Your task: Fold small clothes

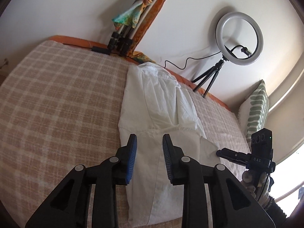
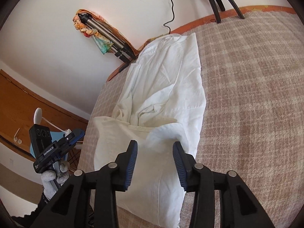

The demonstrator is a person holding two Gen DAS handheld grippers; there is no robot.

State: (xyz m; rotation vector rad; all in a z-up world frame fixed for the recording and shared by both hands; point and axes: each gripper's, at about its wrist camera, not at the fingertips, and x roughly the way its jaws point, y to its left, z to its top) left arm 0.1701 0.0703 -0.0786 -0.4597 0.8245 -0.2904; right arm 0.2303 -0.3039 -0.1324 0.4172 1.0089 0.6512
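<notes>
Nearest the viewer, the left gripper (image 1: 149, 142) hangs over the near end of the white cotton garment (image 1: 159, 102) with its blue-padded jaws parted and no cloth pinched between them, so it reads as released. The right gripper (image 2: 154, 148) is likewise spread; a blurred fold of the fabric lies under its gap, but the pads do not press it, probably because a fold was just laid down. The garment lies in a long narrow strip down the middle of the beige checked blanket (image 1: 57, 98), sides already turned inward, likely awaiting a lengthwise fold. Farther off, a white ring light on a small black tripod (image 1: 239, 38) stands by the wall, beside a folded tripod (image 1: 123, 38).
</notes>
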